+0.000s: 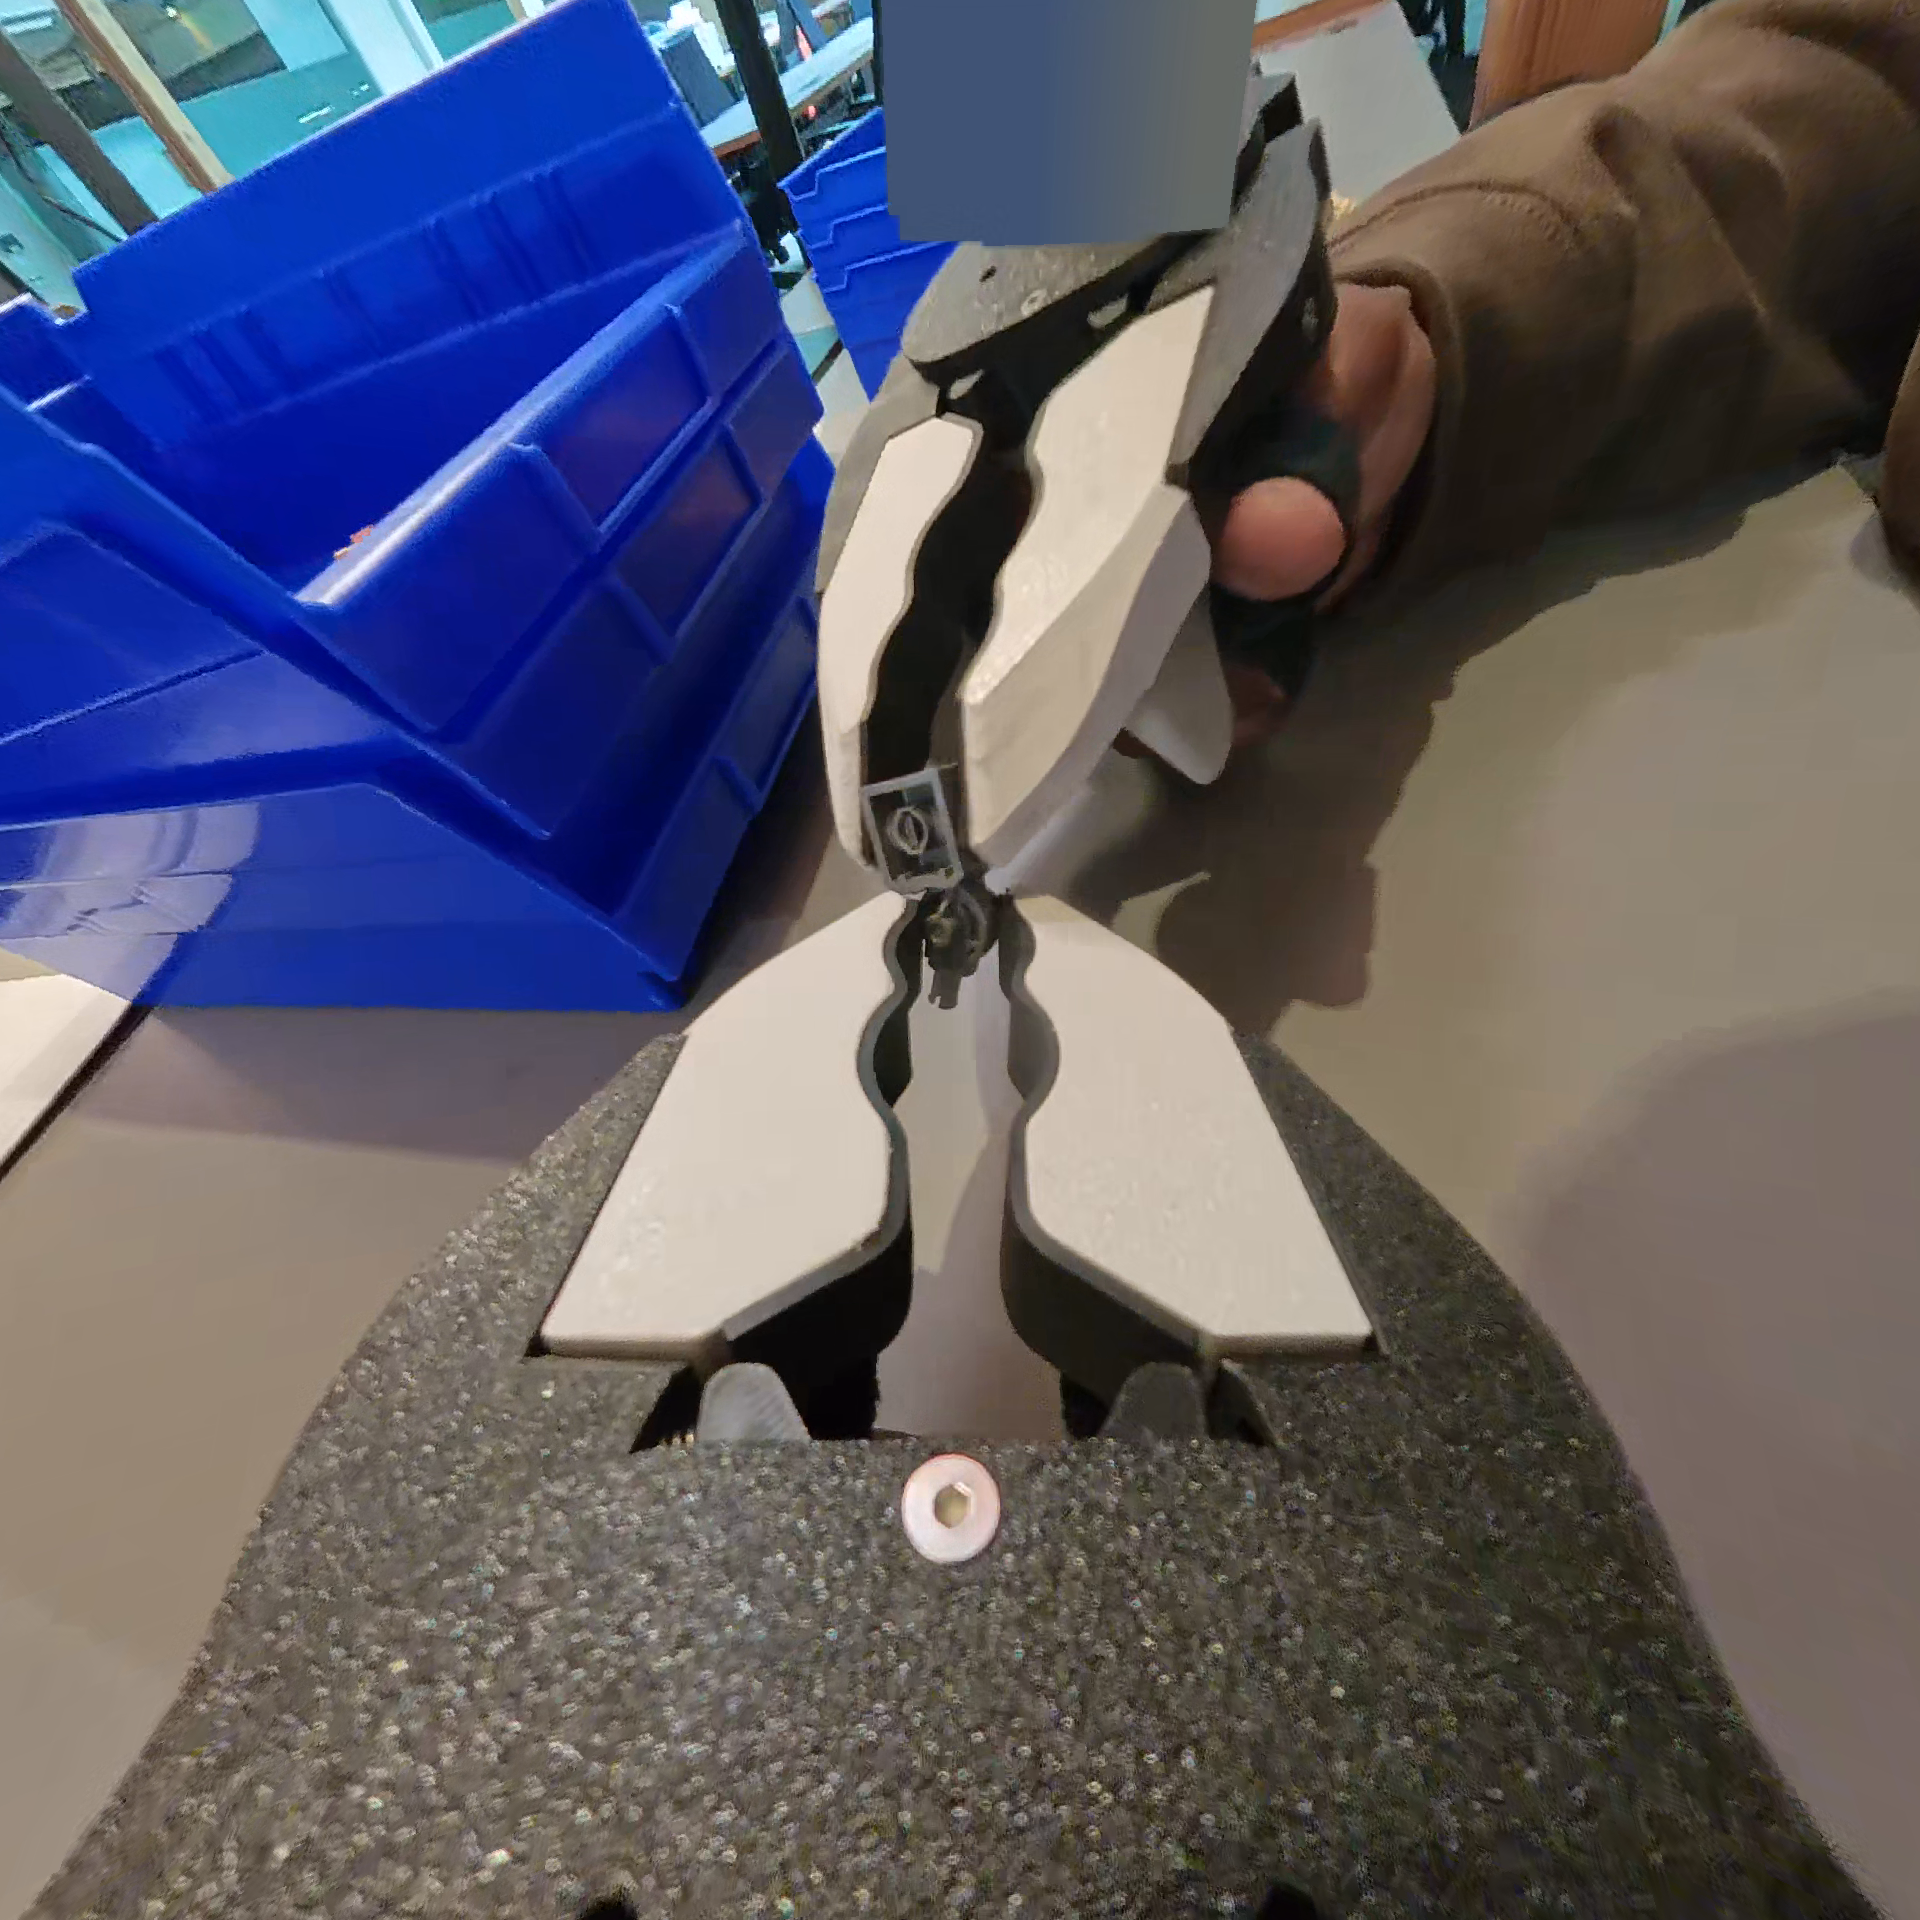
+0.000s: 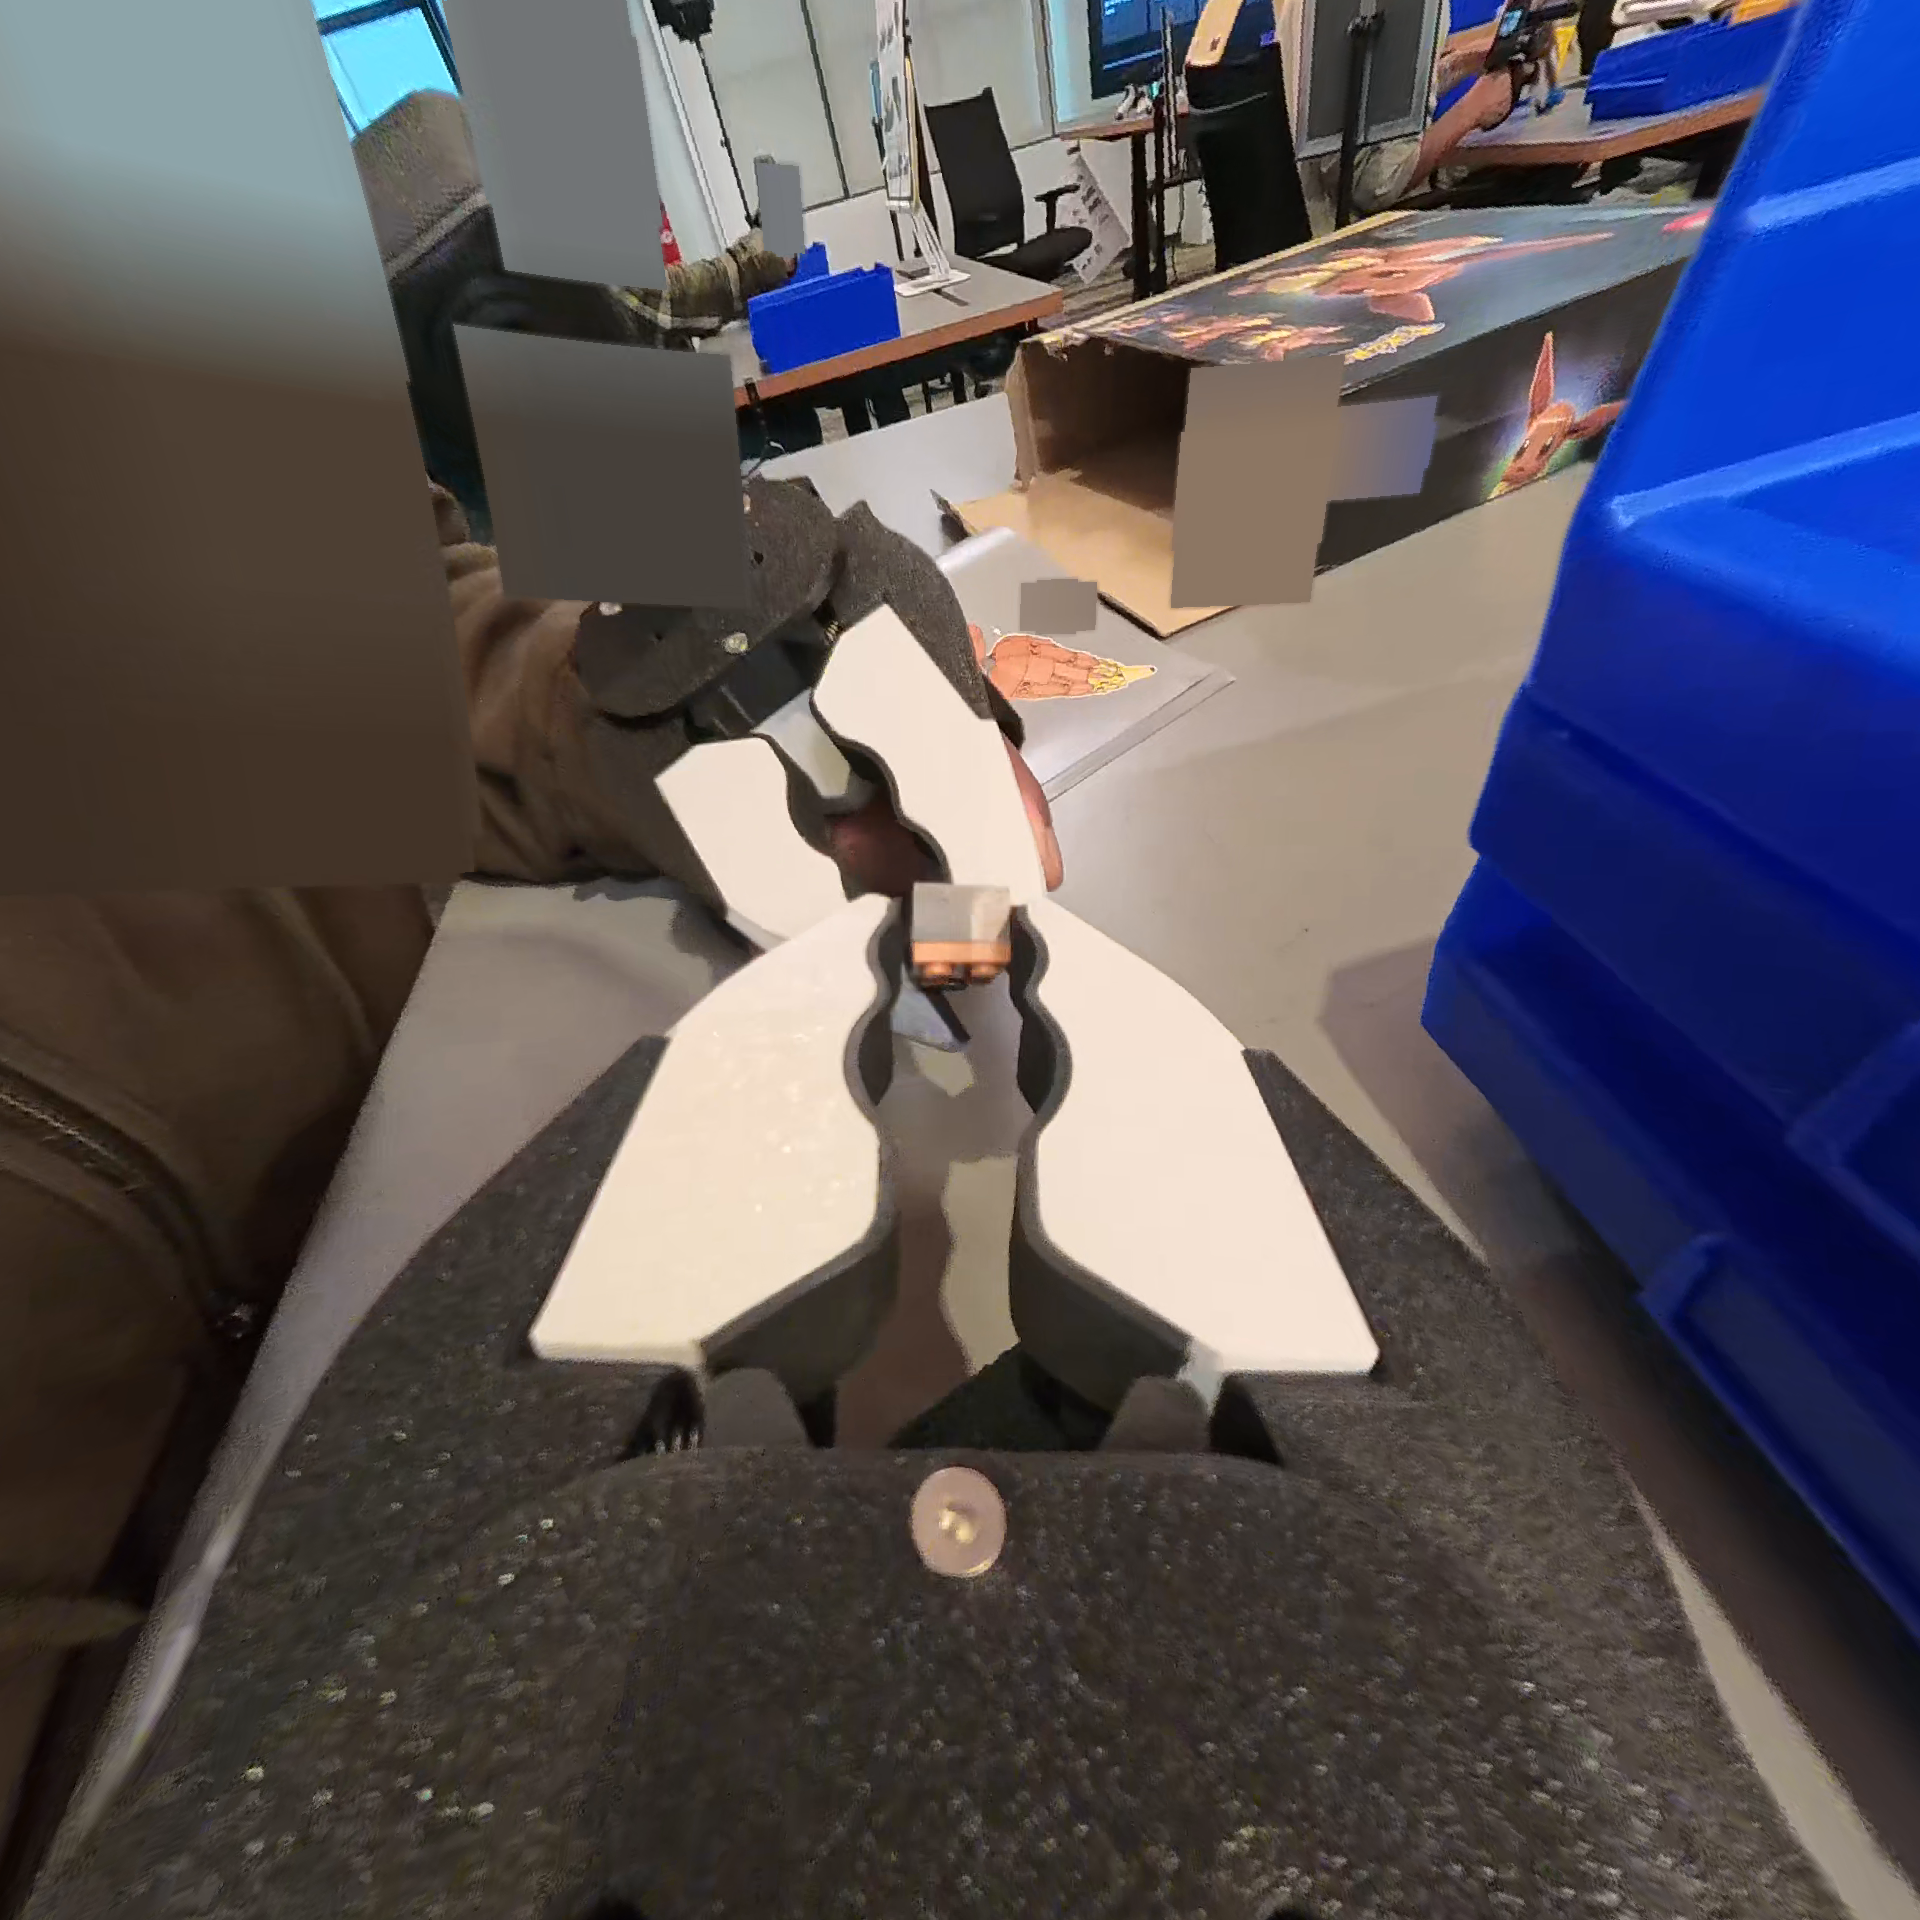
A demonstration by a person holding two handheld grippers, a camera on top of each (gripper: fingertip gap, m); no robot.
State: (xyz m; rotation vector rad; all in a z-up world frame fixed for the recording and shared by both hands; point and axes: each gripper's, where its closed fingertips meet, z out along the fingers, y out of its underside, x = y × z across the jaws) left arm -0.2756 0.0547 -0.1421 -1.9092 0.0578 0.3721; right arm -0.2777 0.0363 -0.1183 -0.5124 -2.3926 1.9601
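Observation:
In the left wrist view my left gripper (image 1: 951, 925) is shut on a small dark piece (image 1: 948, 951) at its fingertips. My right gripper (image 1: 928, 878) comes down from above, tip to tip with it, shut on a small grey block (image 1: 912, 831) with a round hole. The block and the dark piece touch or nearly touch. In the right wrist view my right gripper (image 2: 956, 920) pinches a small grey and brown brick (image 2: 958, 930), with a dark sliver (image 2: 938, 1023) just under it. The left gripper (image 2: 883, 896) meets it from the upper left, its tips partly hidden.
Stacked blue plastic bins (image 1: 416, 540) stand close on one side of the grey table (image 1: 1558, 1039); they also show in the right wrist view (image 2: 1714, 727). A hand in a brown sleeve (image 1: 1558, 312) holds the right gripper. An open printed cardboard box (image 2: 1351, 343) and a picture sheet (image 2: 1070, 665) lie behind. My two grippers' fingertips are within a few centimetres of each other.

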